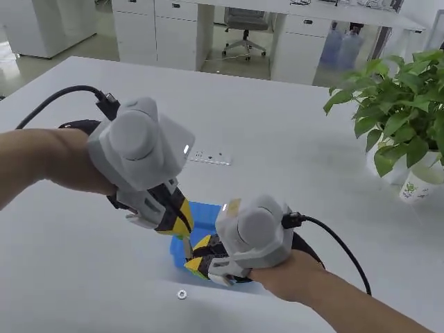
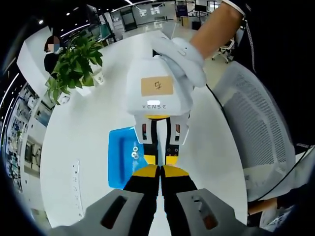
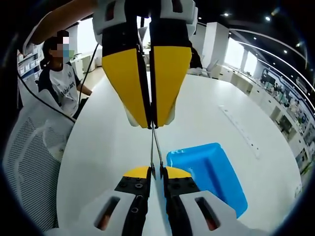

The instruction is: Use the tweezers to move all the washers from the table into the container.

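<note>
The tweezers (image 3: 154, 145) are clamped at both ends, with the left gripper (image 2: 160, 170) and right gripper (image 3: 156, 172) both closed tight on them. Washers (image 2: 134, 151) are seen inside the blue container (image 2: 117, 162) — one washer (image 1: 182, 294) remains to be moved from the table (image 1: 69, 277), near it.

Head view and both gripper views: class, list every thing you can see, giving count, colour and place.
Table: one, white, under everything.
Container: one, blue, on the table in front of the person.
Washers: one silvery, loose on the table near the container; about two more inside it.
Tweezers: one, metal, gripped from both sides.
Power strip: one, white, mid-table.
Plant: one, green, white pot, table's right side.
Office chair: one, grey, beyond the table.
Left gripper: one, white with yellow and black, shut on the tweezers.
Right gripper: one, same colours, shut on the tweezers.
</note>
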`<move>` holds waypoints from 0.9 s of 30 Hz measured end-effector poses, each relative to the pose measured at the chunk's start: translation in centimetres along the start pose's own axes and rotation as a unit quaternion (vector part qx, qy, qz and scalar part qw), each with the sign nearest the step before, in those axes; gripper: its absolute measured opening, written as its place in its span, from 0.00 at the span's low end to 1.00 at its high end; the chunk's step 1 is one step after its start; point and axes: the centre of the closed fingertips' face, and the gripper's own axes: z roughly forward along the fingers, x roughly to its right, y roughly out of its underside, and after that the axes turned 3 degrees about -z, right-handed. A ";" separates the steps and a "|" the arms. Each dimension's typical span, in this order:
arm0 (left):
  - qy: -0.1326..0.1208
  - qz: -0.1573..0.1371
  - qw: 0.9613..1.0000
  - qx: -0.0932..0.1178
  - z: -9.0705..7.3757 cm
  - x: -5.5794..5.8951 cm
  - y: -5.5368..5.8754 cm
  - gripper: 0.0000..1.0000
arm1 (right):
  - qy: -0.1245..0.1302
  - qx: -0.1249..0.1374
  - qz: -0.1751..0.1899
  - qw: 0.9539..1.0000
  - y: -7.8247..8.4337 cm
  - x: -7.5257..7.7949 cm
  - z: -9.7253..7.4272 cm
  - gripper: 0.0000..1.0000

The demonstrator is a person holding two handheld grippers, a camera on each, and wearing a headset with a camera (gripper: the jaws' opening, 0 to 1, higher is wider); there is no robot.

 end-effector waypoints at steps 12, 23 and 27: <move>0.012 -0.009 1.000 -0.005 1.0 1.1 1.0 0.05 | -0.016 -0.002 0.007 1.000 0.7 -1.2 1.3 0.12; 0.023 -0.011 1.000 -0.012 2.1 1.8 1.6 0.05 | -0.023 0.002 0.023 0.999 1.6 -2.1 2.1 0.12; 0.026 -0.013 1.000 -0.013 2.3 2.1 1.7 0.05 | -0.025 0.001 0.024 0.999 1.8 -2.3 2.3 0.12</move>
